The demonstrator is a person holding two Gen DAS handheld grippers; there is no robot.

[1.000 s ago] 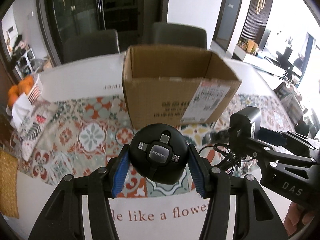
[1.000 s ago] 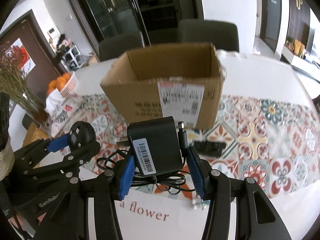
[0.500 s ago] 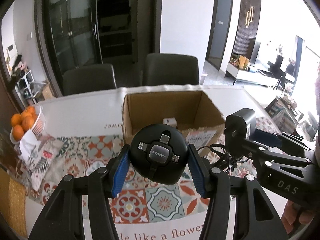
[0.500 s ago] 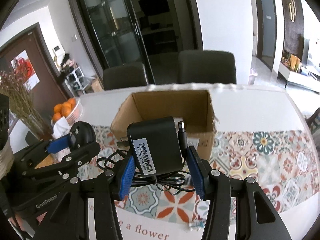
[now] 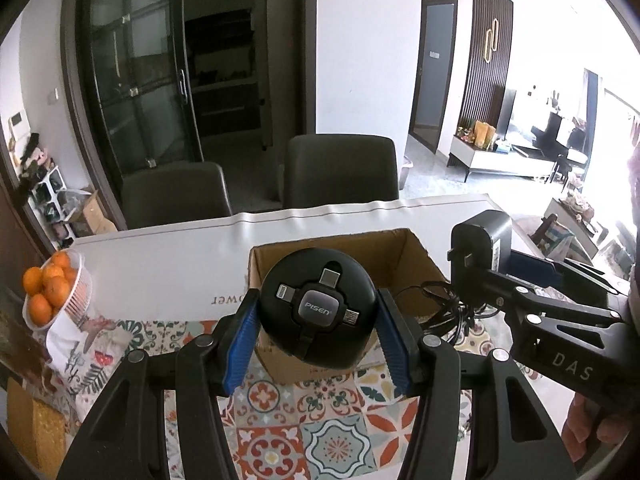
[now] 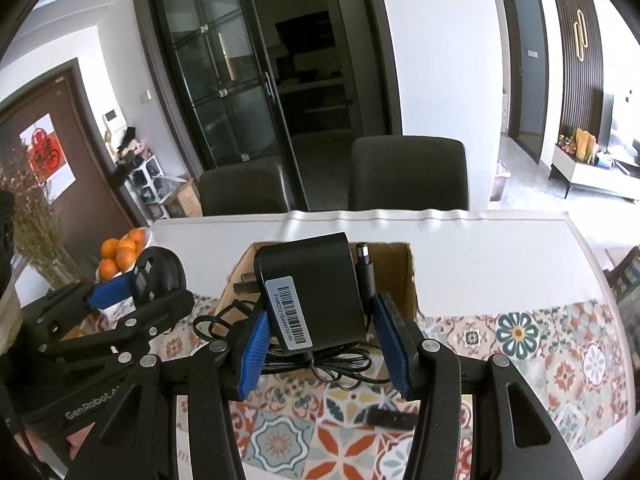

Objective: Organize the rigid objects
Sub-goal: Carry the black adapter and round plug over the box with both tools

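Hovering above open brown cardboard box (image 5: 420, 258) w/ both claws loaded: left gripper (image 5: 318, 338) clamping round black PISEN cable hub (image 5: 319, 312), right gripper (image 6: 326, 344) pinching black rectangular power adapter (image 6: 312, 292). Risking dangling black cord (image 6: 332, 366) snagging box rim.

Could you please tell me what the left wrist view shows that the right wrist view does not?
Only the left wrist view shows the round PISEN cable hub's face with its connectors. Only the right wrist view shows the power adapter's barcode label and a small black object on the patterned cloth. Both show the cardboard box, the bowl of oranges and the two dark chairs.
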